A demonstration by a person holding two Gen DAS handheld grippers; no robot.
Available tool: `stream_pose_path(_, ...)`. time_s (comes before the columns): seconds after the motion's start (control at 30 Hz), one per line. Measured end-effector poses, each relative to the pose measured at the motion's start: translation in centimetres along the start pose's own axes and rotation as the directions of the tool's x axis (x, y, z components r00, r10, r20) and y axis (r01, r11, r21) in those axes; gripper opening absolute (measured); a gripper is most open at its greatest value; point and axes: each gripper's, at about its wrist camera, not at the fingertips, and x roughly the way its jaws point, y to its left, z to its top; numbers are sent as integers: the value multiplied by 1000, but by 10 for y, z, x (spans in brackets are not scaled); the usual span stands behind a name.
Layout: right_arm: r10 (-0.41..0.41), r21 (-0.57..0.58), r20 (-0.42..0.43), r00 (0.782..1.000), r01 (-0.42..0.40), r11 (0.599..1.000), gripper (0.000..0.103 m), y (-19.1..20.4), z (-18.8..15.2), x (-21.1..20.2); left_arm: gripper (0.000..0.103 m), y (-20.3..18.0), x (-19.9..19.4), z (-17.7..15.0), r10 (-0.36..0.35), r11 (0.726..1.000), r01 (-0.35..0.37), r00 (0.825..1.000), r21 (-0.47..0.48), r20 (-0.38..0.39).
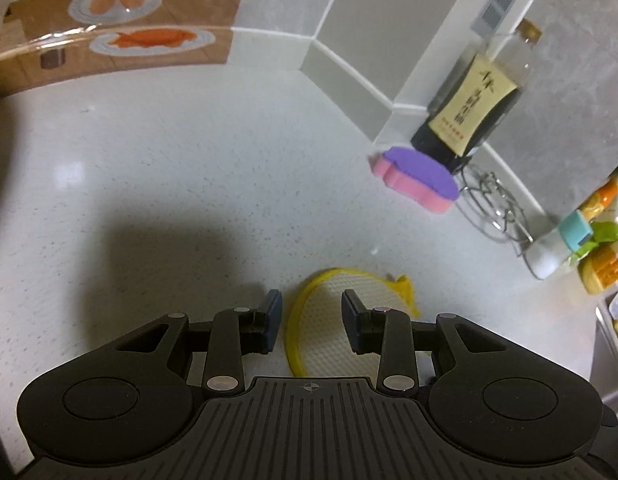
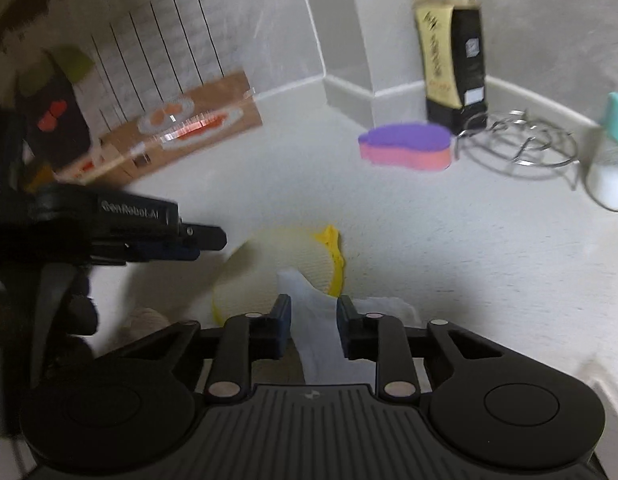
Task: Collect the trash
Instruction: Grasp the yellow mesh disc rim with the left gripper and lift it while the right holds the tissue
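A round yellow-rimmed mesh strainer point(image 1: 333, 320) lies on the white counter; it also shows in the right wrist view point(image 2: 285, 264). My left gripper point(image 1: 312, 320) is open and empty, its fingers just above the strainer's near rim. It shows from the side in the right wrist view point(image 2: 197, 240). My right gripper point(image 2: 312, 332) holds a crumpled white tissue point(image 2: 317, 320) between its fingers, just in front of the strainer.
A pink and purple sponge point(image 1: 417, 178) lies by a dark sauce bottle point(image 1: 465, 108) at the wall corner. A wire rack point(image 1: 493, 204) and small bottles point(image 1: 589, 240) stand at the right. A picture panel point(image 1: 121, 36) leans at the back left. A sink edge point(image 1: 613, 344) is at far right.
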Motion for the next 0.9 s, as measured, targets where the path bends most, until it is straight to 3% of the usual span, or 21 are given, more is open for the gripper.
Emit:
stream_pose_path(0.13, 6, 29, -40, 999, -5, 1000, 23, -5, -1, 18, 37, 7, 14, -1, 0, 1000, -1, 1000, -15, -32)
stream_pose_path(0.3, 34, 36, -49, 998, -32, 999, 23, -11, 0, 19, 37, 6, 16, -9, -66, 997, 64, 995, -31, -76)
stream_pose_path(0.4, 39, 41, -50, 998, -37, 998, 23, -15, -1, 19, 37, -2, 8, -11, -67, 998, 67, 995, 0, -68)
stream_pose_path(0.53, 33, 38, -48, 998, -31, 999, 23, -20, -3, 15, 37, -10, -8, -12, -112, 994, 112, 992, -1, -58)
stream_pose_path(0.7, 26, 31, -33, 999, -25, 999, 23, -22, -8, 12, 37, -35, -28, -16, -181, 981, 184, 983, 66, -44)
stream_pose_path(0.77, 16, 11, -27, 1000, -16, 1000, 23, -20, -10, 11, 37, -43, -28, -16, -178, 979, 182, 983, 93, -52)
stream_pose_path(0.9, 9, -12, -17, 1000, -9, 1000, 23, -17, -11, 9, 37, -49, -18, -18, -93, 984, 99, 995, 149, -46)
